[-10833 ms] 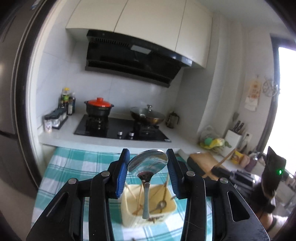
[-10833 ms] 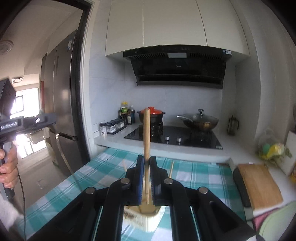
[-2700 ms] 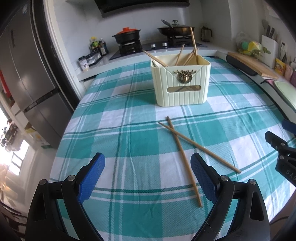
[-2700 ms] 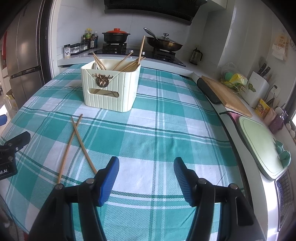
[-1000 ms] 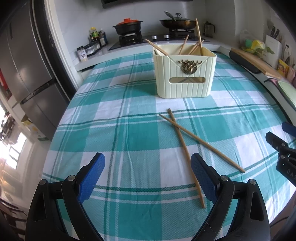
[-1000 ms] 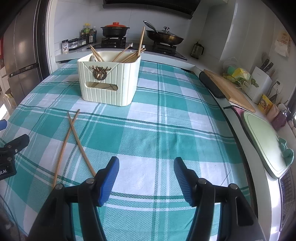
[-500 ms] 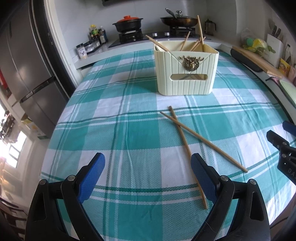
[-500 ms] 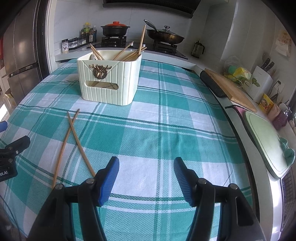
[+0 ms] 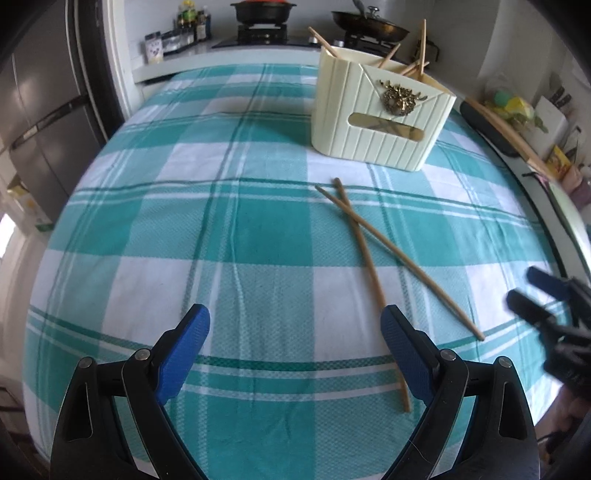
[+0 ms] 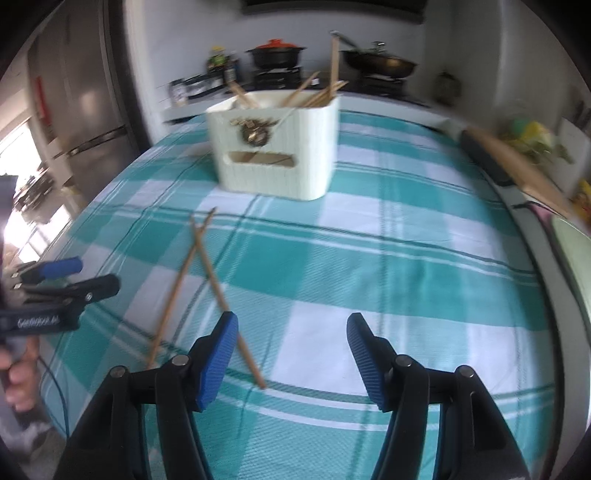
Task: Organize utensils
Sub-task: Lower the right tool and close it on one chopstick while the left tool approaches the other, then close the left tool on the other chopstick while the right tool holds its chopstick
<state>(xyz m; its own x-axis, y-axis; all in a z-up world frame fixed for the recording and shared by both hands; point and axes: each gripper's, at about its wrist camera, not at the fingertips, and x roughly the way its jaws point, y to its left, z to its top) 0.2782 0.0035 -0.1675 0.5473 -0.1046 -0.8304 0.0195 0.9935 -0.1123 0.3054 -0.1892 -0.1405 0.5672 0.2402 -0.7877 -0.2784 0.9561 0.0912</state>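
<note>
Two wooden chopsticks (image 9: 369,254) lie crossed on the teal checked tablecloth, also in the right wrist view (image 10: 207,266). Behind them stands a cream utensil holder (image 9: 380,114) with several chopsticks sticking out, also in the right wrist view (image 10: 277,151). My left gripper (image 9: 295,350) is open and empty, low over the cloth, left of the chopsticks' near ends. My right gripper (image 10: 291,354) is open and empty, its left finger close to one chopstick's near end. Each gripper shows in the other's view: the right (image 9: 543,299), the left (image 10: 62,277).
The tablecloth (image 9: 184,221) covers the whole table. A stove with a black pot (image 9: 264,11) and a wok (image 9: 369,24) is behind. A fridge (image 9: 33,110) stands at the left. A wooden cutting board (image 10: 517,166) and green tray (image 10: 576,251) sit at the right.
Both grippers have moved lower and forward toward the chopsticks. The right gripper has swung left, so the chopsticks now lie by its left finger. Both stay open.
</note>
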